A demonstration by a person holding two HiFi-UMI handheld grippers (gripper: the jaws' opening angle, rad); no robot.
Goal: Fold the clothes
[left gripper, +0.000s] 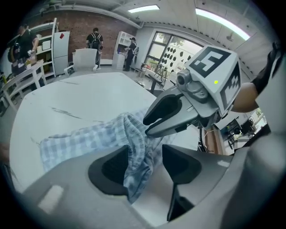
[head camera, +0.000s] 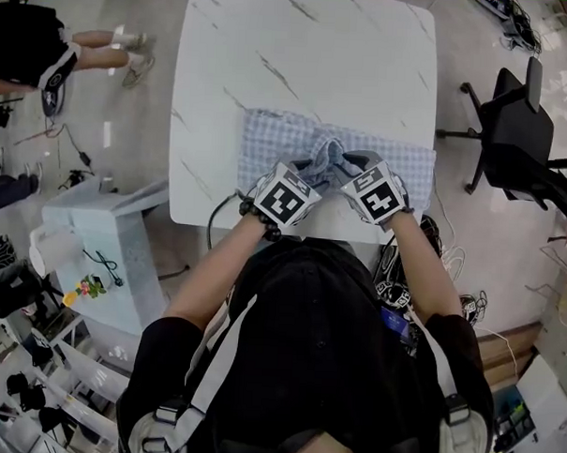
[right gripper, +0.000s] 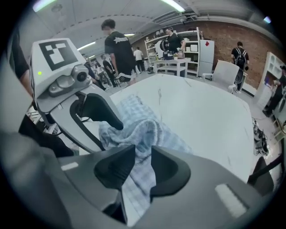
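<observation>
Fabric first: the light blue checked cloth lay spread across the near half of the white marble-pattern table. Its middle was bunched up into a ridge between the two grippers. Jaws of the left gripper stood apart. A fold of the cloth hung between them, resting against one jaw with a clear gap to the other, so it was not pinched. Jaws of the right gripper were clamped tight on another fold of the same cloth, fabric squeezed between the pads. Both grippers pointed steeply down with tips close together over the ridge (head view). Each carried a marker cube with black-and-white square patterns. A small red sticker sat on a white cabinet, too small to read. A black office chair stood well apart, off the table's right side. Several people stood far back by the shelves.
</observation>
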